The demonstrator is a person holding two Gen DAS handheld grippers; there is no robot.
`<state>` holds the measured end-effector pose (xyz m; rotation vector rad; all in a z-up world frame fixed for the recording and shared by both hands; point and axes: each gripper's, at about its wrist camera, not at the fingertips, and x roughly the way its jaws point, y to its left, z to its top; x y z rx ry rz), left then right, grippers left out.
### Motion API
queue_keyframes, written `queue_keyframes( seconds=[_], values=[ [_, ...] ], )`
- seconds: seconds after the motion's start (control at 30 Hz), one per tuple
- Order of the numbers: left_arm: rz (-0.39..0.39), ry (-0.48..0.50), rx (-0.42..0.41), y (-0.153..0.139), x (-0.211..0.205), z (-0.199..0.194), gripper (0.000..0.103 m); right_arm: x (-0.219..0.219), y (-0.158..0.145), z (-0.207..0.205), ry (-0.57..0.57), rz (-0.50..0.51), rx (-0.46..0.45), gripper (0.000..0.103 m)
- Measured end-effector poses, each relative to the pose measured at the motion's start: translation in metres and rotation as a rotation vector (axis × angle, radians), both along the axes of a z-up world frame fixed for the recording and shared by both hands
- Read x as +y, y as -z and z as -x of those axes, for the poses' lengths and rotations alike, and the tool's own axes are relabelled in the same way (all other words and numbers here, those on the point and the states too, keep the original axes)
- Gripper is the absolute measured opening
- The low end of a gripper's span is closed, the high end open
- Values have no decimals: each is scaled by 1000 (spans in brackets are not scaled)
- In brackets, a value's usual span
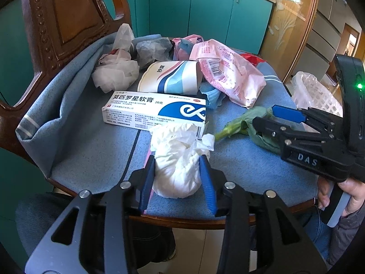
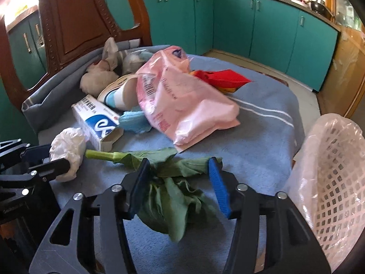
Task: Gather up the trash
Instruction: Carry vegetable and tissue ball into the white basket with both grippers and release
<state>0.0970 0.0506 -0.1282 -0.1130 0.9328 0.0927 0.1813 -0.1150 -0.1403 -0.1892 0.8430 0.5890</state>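
Observation:
Trash lies on a blue towel [image 1: 95, 141] over a wooden chair seat. My left gripper [image 1: 179, 159] is closed around a crumpled white tissue wad [image 1: 178, 159], also seen in the right wrist view [image 2: 68, 150]. My right gripper [image 2: 180, 166] is open, its blue fingers straddling a wilted green vegetable leaf [image 2: 168, 196], which also shows in the left wrist view [image 1: 246, 123]. Behind lie a white and blue ointment box [image 1: 155, 109], a paper cup on its side [image 1: 173, 77], a pink plastic bag [image 1: 230, 73] and more tissue wads [image 1: 116, 73].
A white lattice basket lined with a clear plastic bag [image 2: 335, 182] stands at the chair's right. A red wrapper [image 2: 223, 80] lies behind the pink bag. The carved chair back [image 1: 61, 18] rises at the left. Teal cabinets [image 2: 269, 27] line the far wall.

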Motion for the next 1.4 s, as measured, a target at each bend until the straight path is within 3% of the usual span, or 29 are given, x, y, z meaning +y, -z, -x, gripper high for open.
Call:
queue_keyframes(
  seconds=[0.23, 0.47, 0.53, 0.57, 0.67, 0.7, 0.73, 0.9, 1.03, 1.2, 1.3, 1.4],
  values=[
    [22, -5, 1, 2, 3, 0, 46, 6, 3, 9, -107, -6, 31, 65],
    [66, -1, 31, 11, 2, -2, 52, 10, 10, 9, -106, 30, 23, 66],
    [65, 0, 39, 13, 1, -3, 53, 9, 9, 8, -93, 40, 12, 54],
    [67, -1, 40, 14, 2, -3, 53, 7, 9, 6, -78, 48, 1, 41],
    [77, -3, 44, 15, 2, -4, 52, 2, 5, 3, -85, -4, 19, 20],
    [77, -3, 44, 15, 2, -3, 43, 2, 4, 4, -85, -6, 8, 18],
    [75, 0, 45, 16, 1, -4, 40, 1, 0, 7, -87, -9, -13, 18],
    [36, -9, 9, 5, -3, 0, 36, -15, -26, 16, -86, -82, -96, 16],
    [20, 3, -58, -17, -8, 6, 36, -51, -59, 26, -22, -157, -229, 16],
    [31, 58, -110, -40, -28, -2, 36, -136, -91, 30, 225, -237, -365, 16],
    [50, 127, -118, -47, -55, -16, 36, -188, -90, 25, 378, -225, -342, 16],
    [76, 220, -128, -53, -94, -32, 36, -229, -77, 18, 514, -202, -256, 17]
  ],
)
